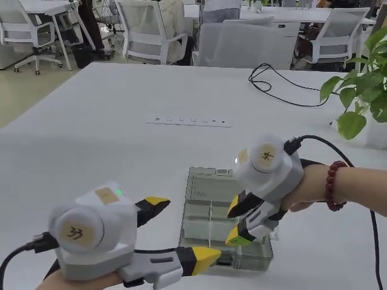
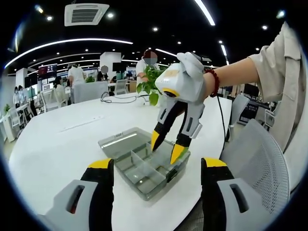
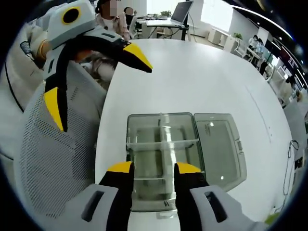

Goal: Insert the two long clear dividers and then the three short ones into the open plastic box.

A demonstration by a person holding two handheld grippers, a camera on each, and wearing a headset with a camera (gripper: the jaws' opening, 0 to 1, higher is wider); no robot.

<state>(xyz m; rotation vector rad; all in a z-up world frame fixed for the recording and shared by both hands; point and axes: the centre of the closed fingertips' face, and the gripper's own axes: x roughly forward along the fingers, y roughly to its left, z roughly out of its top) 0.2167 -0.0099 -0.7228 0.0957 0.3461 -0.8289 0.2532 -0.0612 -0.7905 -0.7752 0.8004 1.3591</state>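
Holds the right gripper (image 1: 234,226), jaws parted, astride a clear divider (image 3: 165,132) standing in the open plastic box (image 1: 257,260) at the table (image 1: 121,121) edge, probably to seat it (left gripper (image 1: 184,229) spread wide, waiting alongside).

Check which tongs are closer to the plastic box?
Right. The right tongs hang directly over the box, tips by its dividers; the left tongs sit off its side, over the table.

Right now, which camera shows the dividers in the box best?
The right gripper view: it looks down into the box, so the dividers show crossing. In the head view the right gripper covers part of them; the left gripper view shows them small, from the side.
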